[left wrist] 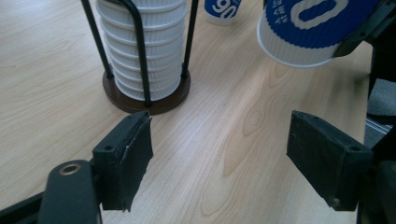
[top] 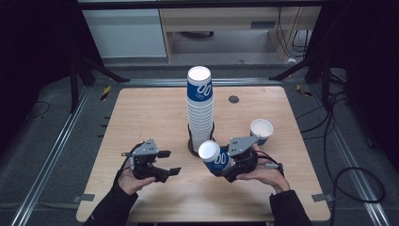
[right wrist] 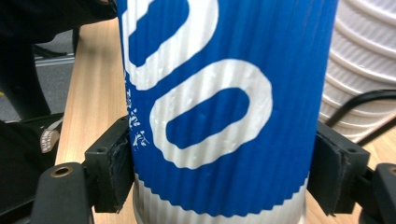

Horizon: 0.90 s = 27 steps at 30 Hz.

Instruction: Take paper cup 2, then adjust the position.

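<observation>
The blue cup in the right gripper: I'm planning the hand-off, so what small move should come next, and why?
Probably swing the blue cup further toward the left gripper. The right gripper is shut on it, tilted above the table, beside the cup stack. The left gripper's jaws stand open and hold nothing, facing that cup.

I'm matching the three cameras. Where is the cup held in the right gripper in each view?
High view: held cup below centre, tilted left.
Left gripper view: top right, its bottom end facing us.
Right gripper view: centre, between the jaws.
Shared landmark: cup stack.
</observation>
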{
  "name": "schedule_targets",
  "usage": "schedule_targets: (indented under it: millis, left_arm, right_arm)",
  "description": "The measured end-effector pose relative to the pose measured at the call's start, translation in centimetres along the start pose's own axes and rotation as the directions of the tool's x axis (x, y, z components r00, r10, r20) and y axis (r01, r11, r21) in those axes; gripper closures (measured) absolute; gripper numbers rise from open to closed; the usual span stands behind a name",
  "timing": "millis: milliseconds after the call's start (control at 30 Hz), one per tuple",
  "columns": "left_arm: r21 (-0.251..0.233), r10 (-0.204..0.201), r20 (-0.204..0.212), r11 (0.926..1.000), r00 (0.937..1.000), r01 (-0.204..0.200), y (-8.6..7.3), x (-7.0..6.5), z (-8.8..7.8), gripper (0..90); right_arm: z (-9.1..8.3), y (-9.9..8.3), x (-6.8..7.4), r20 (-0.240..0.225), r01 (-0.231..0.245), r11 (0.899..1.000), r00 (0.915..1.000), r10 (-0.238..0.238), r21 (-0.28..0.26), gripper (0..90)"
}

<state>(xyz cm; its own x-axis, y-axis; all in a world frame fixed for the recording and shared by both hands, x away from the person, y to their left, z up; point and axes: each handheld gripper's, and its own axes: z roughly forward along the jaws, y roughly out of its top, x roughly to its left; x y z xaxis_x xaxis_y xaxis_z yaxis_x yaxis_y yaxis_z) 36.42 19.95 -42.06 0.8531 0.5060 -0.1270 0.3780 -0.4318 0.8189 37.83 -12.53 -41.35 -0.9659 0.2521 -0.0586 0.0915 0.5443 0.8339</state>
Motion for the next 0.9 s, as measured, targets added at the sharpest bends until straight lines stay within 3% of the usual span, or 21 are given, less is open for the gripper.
schedule_targets:
  millis: [300,900]
  left_arm:
    - [0.018,0.016,0.046,0.9997,0.9988,-0.017,0.2,-0.4,0.2,20.6]
    - [0.029,0.051,0.106,0.9981,0.9931,-0.054,0.8,-1.6,0.5,17.8]
  right_arm:
    - [1.4,0.0,0.2,-0.046,0.022,0.999,0.9987,-0.021,0.040,21.6]
    - [3.4,-0.1,0.6,-0.082,0.062,0.992,0.9952,-0.053,0.112,21.7]
